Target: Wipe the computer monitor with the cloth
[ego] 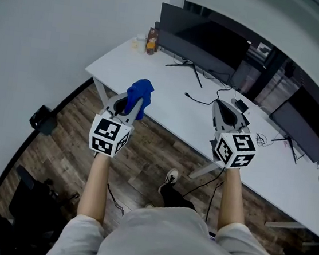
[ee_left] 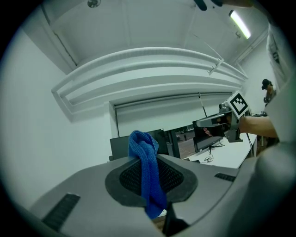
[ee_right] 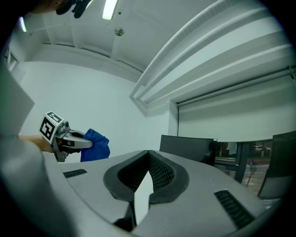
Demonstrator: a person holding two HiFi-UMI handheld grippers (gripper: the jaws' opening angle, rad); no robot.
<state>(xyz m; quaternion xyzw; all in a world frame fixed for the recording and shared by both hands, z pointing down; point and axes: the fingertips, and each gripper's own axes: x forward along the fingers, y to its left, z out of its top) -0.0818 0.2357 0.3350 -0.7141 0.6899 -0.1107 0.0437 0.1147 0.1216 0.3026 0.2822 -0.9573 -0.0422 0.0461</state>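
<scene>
A blue cloth [ego: 141,94] is bunched between the jaws of my left gripper [ego: 135,101], which is shut on it just off the near edge of the white desk [ego: 155,71]. In the left gripper view the cloth [ee_left: 147,172] hangs down over the pads. My right gripper [ego: 220,106] is shut with nothing in it, level with the left one and over the desk's edge. A dark computer monitor [ego: 202,36] stands at the back of the desk, beyond both grippers. The right gripper view shows its own jaws [ee_right: 149,155] meeting at the tips, the monitor [ee_right: 187,143] and the cloth [ee_right: 97,146].
Small bottles [ego: 151,41] stand at the desk's far left corner. Black cables [ego: 209,95] trail from the monitor stand. A second monitor [ego: 306,127] stands to the right. A black object [ego: 42,120] sits on the wooden floor by the left wall.
</scene>
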